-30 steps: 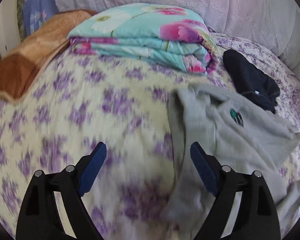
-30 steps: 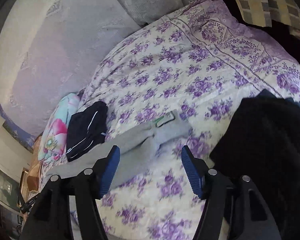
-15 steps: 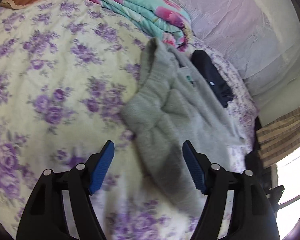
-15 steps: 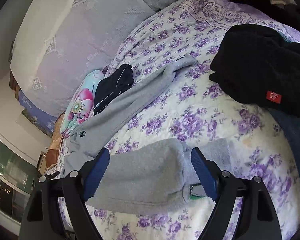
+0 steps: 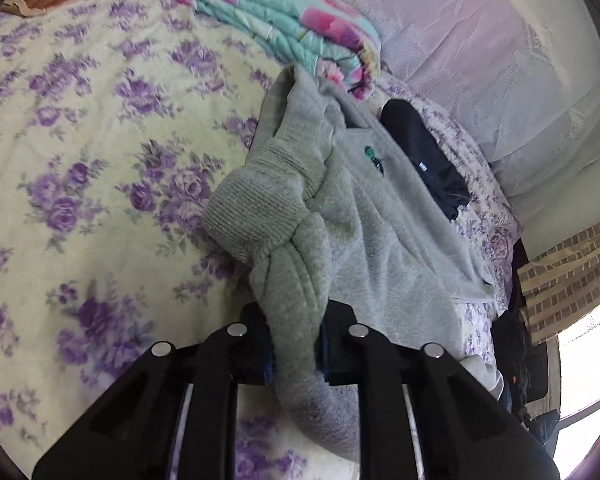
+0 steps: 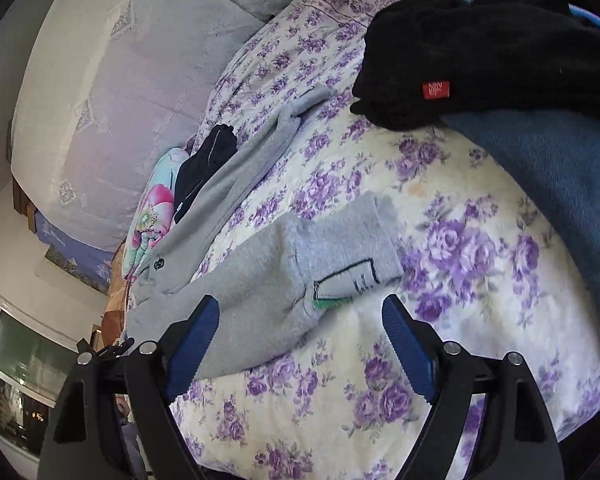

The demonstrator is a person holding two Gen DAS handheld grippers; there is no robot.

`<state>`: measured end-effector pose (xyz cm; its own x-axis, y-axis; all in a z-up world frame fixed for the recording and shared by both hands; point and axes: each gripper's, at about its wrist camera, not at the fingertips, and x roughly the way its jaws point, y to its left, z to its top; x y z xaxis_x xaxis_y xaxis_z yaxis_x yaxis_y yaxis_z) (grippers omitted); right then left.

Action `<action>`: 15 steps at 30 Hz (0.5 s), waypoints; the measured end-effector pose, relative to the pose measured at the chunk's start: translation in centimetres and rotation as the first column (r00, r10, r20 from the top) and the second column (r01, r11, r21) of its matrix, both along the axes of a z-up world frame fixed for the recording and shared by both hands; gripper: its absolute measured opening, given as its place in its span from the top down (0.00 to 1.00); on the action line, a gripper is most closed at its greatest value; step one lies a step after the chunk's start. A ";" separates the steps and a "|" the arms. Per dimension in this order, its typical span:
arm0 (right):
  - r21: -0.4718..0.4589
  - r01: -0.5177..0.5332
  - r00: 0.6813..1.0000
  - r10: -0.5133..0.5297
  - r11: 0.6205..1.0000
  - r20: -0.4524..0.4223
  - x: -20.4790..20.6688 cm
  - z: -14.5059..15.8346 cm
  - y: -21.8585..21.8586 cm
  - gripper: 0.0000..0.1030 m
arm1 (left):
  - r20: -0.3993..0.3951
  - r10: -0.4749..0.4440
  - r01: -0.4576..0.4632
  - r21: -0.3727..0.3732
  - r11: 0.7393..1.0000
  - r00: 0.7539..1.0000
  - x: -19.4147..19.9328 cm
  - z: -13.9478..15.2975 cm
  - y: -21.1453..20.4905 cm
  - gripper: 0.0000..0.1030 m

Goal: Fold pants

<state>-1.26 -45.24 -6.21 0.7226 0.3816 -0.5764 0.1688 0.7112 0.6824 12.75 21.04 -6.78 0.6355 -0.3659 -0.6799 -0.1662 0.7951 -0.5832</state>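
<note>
Since the earlier frame, the left tongs (image 5: 296,354) had just closed onto the soft, limp grey pants (image 5: 364,240) at the waistband; the right tongs (image 6: 300,336) stood wide at the cuff, the matching grip point.

Grey pants (image 5: 364,216) with a tiny green logo, on a cream bedspread (image 5: 84,152) with purple roses. Folded quilt (image 5: 284,12) at top is turquoise with pink flowers. Black sweater (image 6: 480,52), upper right, has a red tag.
</note>
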 end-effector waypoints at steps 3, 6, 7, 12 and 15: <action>0.070 -0.023 0.999 0.024 0.997 -0.021 -0.2 -1.6 0.7 0.18 | 0.012 0.007 -0.007 -0.023 1.000 1.000 -1.5 0.8 0.9 0.86; 0.106 -0.026 0.998 0.031 0.994 -0.047 0.8 -3.2 1.6 0.19 | -0.004 0.009 -0.009 -0.014 1.000 1.000 -1.9 0.8 1.1 0.86; 0.085 -0.019 0.999 0.022 0.996 -0.043 1.3 -3.4 2.0 0.20 | -0.008 0.010 -0.010 -0.012 1.000 1.000 -1.9 0.8 1.0 0.86; 0.100 -0.012 0.999 0.015 0.995 -0.031 4.9 -3.8 2.4 0.71 | 0.005 0.022 -0.022 -0.034 0.999 1.000 -2.1 1.4 1.6 0.86; 0.138 -0.012 1.000 0.016 0.990 -0.023 6.5 -3.8 1.6 0.84 | 0.011 0.037 -0.037 -0.043 0.998 0.999 -2.8 2.1 2.0 0.86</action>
<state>5.20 -43.64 -9.98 0.7031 0.4687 -0.5348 0.1770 0.6130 0.7700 9.96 23.04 -4.69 0.6568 -0.3707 -0.6566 -0.1882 0.7627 -0.6188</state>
